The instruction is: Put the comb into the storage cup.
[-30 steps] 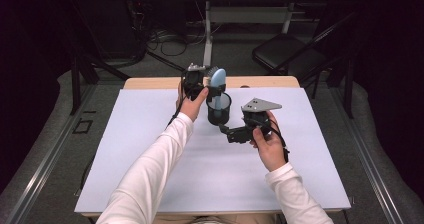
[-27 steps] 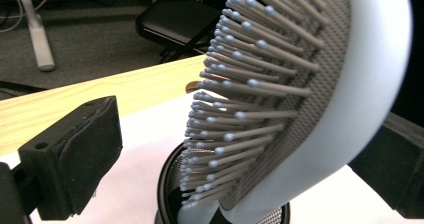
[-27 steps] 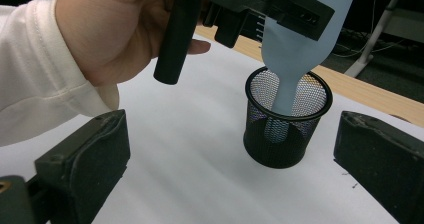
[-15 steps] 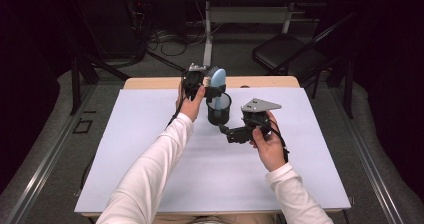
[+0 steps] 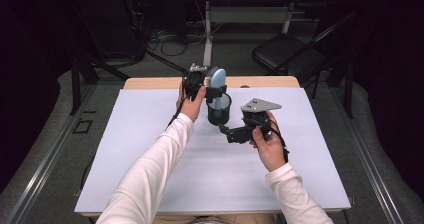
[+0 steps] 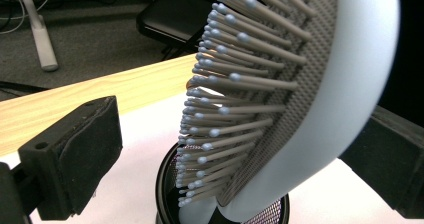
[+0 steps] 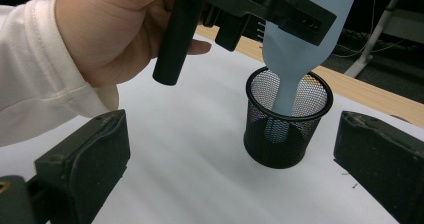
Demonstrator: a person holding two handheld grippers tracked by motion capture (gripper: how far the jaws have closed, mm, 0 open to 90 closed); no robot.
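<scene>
Between the jaws of my left gripper sits the head of the pale blue hairbrush; in the left gripper view the right pad presses against the smooth back of the brush while the left pad stands a little off the bristle tips, so I read it as closed around the brush head with the bristle side not quite touched; the brush stands nearly upright, its handle reaching down into the black mesh cup; in the right gripper view I see that handle inside the cup, through the mesh wall, though whether its end rests on the bottom I cannot tell.

My right gripper hangs low over the sheet just in front of the cup, on the side nearest me; its jaws are spread wide and hold nothing; in its own view the two black pads stand at the far left and far right, with the cup between and beyond them, apart from both.

Outward from there, the cup stands upright on the white sheet that covers most of the table, near its far edge; a strip of bare wooden tabletop shows beyond the sheet; past the table, on the grey floor, I see a black chair and a tangle of cables.
</scene>
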